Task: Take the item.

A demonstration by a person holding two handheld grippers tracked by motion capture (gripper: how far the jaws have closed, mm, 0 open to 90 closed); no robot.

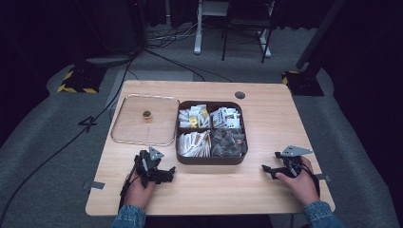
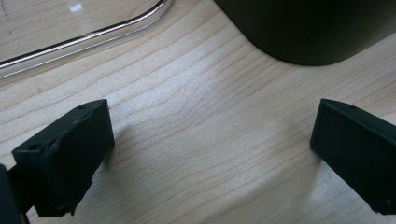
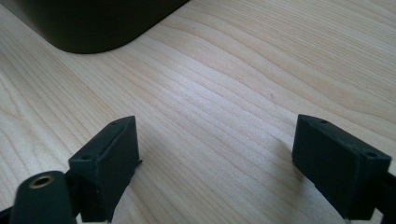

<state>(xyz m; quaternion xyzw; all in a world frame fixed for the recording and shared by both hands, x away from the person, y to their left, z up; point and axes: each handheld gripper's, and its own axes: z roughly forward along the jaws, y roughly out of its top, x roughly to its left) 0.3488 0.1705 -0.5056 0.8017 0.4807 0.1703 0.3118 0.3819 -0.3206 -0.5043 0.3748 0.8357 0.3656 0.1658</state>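
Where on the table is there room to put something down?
Bare wood lies along the near edge of the table, between the left gripper and the right gripper, in front of the dark compartment box. The right side, past the box, is bare too. The box is packed with tea packets, and the clear lid lies left of it.

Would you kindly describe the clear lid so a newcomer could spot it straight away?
On the light wooden table, look left of the dark brown compartmented box of tea bags. The clear square lid with rounded corners lies flat there; its small brass-coloured centre knob sets it apart.
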